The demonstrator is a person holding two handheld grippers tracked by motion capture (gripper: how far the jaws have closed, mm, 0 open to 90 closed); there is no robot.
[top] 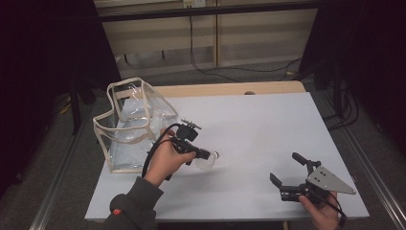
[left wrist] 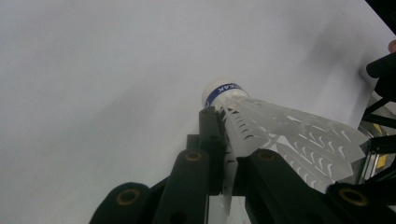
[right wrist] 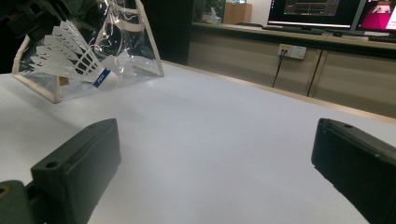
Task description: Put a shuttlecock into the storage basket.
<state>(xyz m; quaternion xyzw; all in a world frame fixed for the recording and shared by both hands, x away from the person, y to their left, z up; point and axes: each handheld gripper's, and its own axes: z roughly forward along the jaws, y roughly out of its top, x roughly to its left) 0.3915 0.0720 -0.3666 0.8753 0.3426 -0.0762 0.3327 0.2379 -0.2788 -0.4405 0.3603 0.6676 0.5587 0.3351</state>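
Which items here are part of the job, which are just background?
In play: shuttlecock, clamped in the left tool; clear bag beside it; right tool, open and empty.
Background: wall socket, monitors, floor cables.

The room is dim, with dark edges in the high view; the white counter [top: 268, 124] is evenly lit from above with soft shadows. The clear bag [top: 134, 120] shows faint glare. Both claw views look grainy, their near jaws blurred.
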